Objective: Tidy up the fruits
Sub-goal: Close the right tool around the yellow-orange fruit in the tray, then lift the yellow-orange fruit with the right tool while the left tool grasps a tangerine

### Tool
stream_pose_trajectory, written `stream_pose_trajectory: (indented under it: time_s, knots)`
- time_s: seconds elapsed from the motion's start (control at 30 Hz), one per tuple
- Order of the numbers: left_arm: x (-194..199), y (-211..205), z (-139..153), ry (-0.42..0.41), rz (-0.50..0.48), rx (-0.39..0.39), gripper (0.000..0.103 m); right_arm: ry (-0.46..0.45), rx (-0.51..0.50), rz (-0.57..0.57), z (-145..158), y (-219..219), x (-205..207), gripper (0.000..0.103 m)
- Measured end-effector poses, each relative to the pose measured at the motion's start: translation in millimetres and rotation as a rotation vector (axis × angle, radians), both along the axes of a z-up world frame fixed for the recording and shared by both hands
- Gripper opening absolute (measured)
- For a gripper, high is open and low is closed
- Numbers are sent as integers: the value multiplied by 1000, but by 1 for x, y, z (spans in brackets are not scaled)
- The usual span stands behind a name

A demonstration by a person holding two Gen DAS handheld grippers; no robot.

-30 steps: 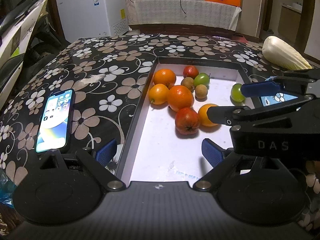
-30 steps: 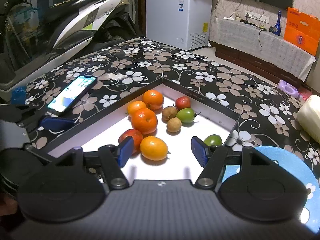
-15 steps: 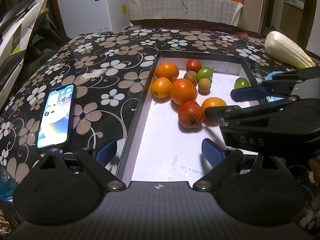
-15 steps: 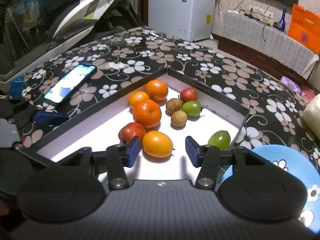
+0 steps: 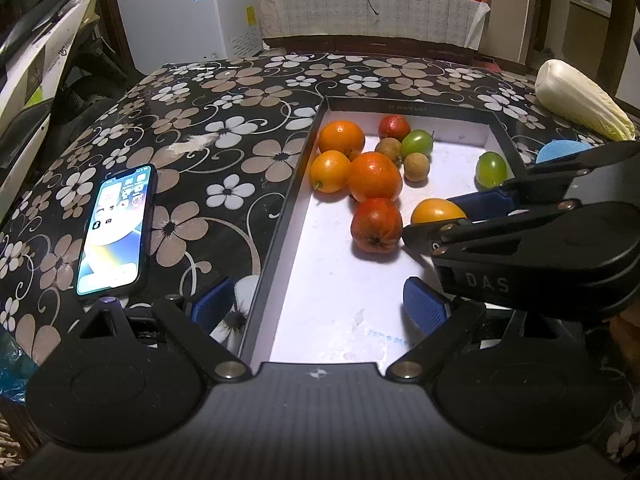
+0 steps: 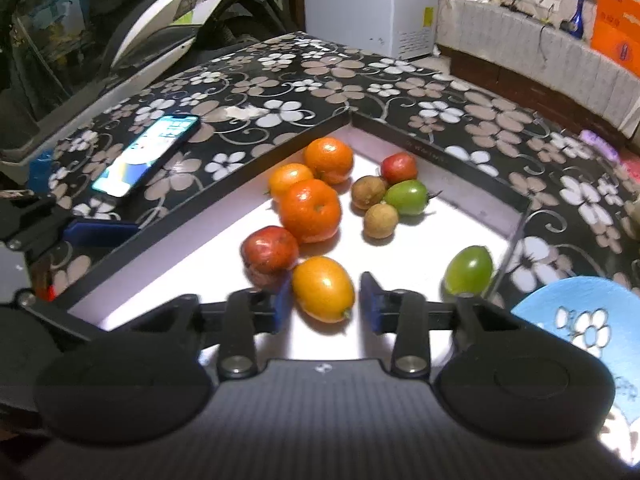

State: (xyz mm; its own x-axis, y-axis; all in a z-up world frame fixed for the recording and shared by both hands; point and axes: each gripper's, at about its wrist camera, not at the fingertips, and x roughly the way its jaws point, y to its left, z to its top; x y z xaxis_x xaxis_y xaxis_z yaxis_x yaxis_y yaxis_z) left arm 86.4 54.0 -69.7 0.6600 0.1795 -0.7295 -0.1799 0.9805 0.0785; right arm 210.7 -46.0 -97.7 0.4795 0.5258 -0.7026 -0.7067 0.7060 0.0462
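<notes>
A shallow white box (image 5: 280, 240) on the flowered table holds several fruits: oranges (image 5: 374, 176), a red fruit (image 5: 376, 224), green fruits (image 5: 490, 168) and small brown ones (image 5: 416, 166). My right gripper (image 6: 324, 300) is low in the box and its jaws are closing around a yellow-orange fruit (image 6: 322, 292). The left pad touches the fruit and a thin gap shows at the right pad. In the left wrist view the right gripper (image 5: 452, 218) reaches in from the right onto the yellow-orange fruit (image 5: 434, 210). My left gripper (image 5: 318, 306) stands open over the box's near left rim, holding nothing.
A lit phone (image 5: 116, 232) lies on the table left of the box. A blue plate (image 6: 580, 320) sits just right of the box, and a pale cabbage (image 5: 580, 100) lies beyond it. A scooter (image 6: 160, 20) stands past the table's left edge.
The right gripper has come forward and down into the box, and its jaws have narrowed around the yellow-orange fruit. The left gripper has stayed open in place.
</notes>
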Motion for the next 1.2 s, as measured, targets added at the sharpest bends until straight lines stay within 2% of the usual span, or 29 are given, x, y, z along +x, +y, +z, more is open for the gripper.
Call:
stream_pose_trajectory:
  time_s: [0.17,0.47,0.63,0.87,1.0,1.13,1.2]
  knots:
    - [3,1,0,-4,3,1,94,-3,-9,-24,3,-4,0,37]
    - [23,-7,1,-22,-5,-9,91,-27,103,-71,29,-30,-4,37]
    - [32,-8,-2,-11,7,-16,86,-28,110,-64,32,-33,-6,37]
    - [34,-8,-3,2,28,17,77,-38,112,-62,35,-33,-11,37]
    - [34,-3,-3,5,51,33,62,-45,99,-65,34,-33,-12,37]
    - [34,0,-3,12,47,28,62,-48,96,-71,34,-33,-12,37]
    - [35,0,-4,19,46,14,65,-48,93,-71,34,-33,-13,37]
